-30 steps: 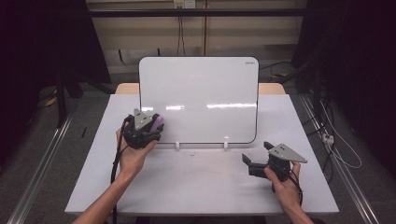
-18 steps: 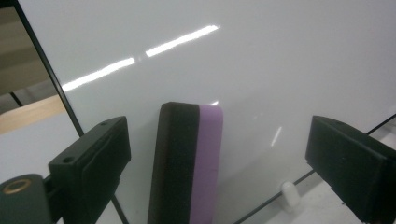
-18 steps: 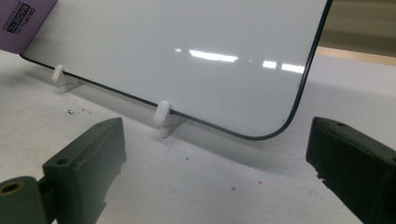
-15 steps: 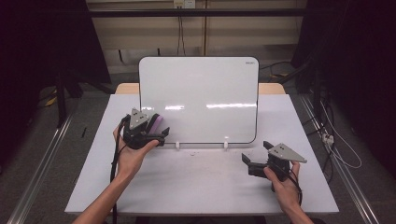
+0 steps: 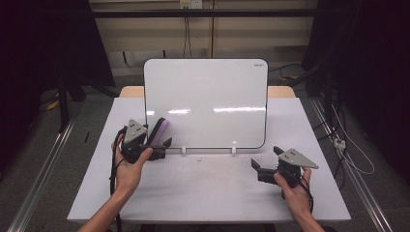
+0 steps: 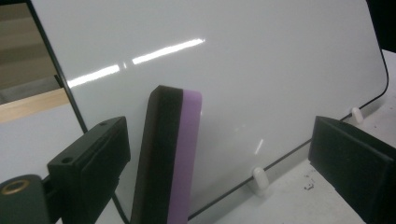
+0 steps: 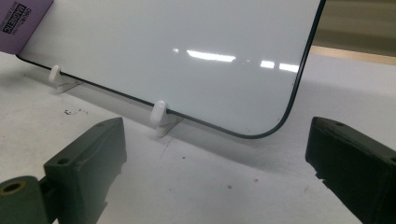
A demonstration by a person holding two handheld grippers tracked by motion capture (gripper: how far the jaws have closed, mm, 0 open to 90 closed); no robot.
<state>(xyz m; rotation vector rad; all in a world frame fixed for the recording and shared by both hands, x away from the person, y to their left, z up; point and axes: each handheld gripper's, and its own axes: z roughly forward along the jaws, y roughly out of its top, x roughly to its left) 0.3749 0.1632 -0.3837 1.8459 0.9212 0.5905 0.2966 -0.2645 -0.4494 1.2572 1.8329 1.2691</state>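
Observation:
A white whiteboard stands upright on the table. A purple eraser with a black felt side leans on edge against its lower left corner. My left gripper is open around it, and its jaws have just been opening. In the left gripper view the eraser stands close beside the left-hand jaw, with a wide gap to the other jaw. My right gripper rests open on the table in front of the board's lower right corner, holding nothing. In the right gripper view the board's rounded corner lies ahead.
The white table carries the board on two small white pegs. A few dark specks mark the tabletop. A wooden surface sits behind the table. Cables lie on the floor at the right.
The left gripper's jaws have spread apart and let go of the eraser, which stays leaning against the board. The right hand has kept still.

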